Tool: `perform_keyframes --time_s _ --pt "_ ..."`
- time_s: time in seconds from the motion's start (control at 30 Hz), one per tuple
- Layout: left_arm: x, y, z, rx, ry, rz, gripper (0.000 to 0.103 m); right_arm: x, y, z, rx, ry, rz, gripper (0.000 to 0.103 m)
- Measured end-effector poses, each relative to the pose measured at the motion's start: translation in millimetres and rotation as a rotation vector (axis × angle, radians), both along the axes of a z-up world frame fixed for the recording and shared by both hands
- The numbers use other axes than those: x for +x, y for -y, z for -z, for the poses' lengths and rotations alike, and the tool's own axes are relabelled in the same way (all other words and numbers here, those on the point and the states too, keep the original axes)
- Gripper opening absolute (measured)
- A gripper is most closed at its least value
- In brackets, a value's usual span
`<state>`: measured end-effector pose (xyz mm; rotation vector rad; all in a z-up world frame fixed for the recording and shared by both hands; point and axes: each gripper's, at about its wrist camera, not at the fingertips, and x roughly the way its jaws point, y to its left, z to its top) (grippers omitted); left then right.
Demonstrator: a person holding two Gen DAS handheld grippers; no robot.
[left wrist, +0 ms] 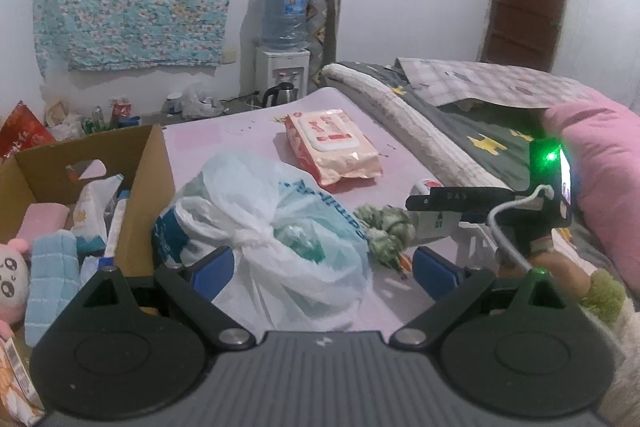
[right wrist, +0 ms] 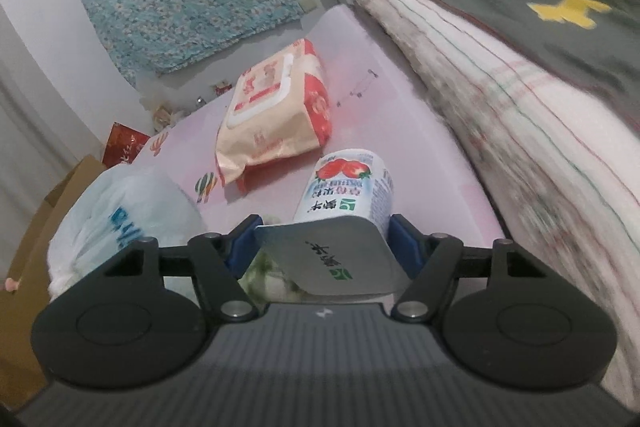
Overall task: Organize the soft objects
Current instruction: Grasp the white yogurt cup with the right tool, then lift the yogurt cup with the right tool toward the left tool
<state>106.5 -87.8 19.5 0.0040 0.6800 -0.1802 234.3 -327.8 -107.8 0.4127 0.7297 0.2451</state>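
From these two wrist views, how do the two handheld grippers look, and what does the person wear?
Each gripper has a grey ribbed body, two round black discs, black linkage arms with silver pivot pins, and blue finger pads. Seen from the left wrist view, the right gripper carries a black housing with a green light, the letters DAS, and a white cable. The person wears a pink sleeve with a fuzzy green cuff.
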Motion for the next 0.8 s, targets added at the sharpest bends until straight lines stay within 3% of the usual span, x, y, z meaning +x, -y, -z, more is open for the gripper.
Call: perform_keyframes --time_s 0.23,0.5,0.8 --pt "-35 12 10 0.009 -0.007 0.098 0.097 -64 18 0 0.108 -0.094 -0.003 0.068" --pt "-69 36 39 0.026 -0.055 0.201 0.097 -138 -1 7 0.147 -0.189 -0.106 0.068" --pt "-83 47 67 0.019 -0.102 0.245 0.089 -154 -16 4 0.214 -0.328 -0.209 0.068"
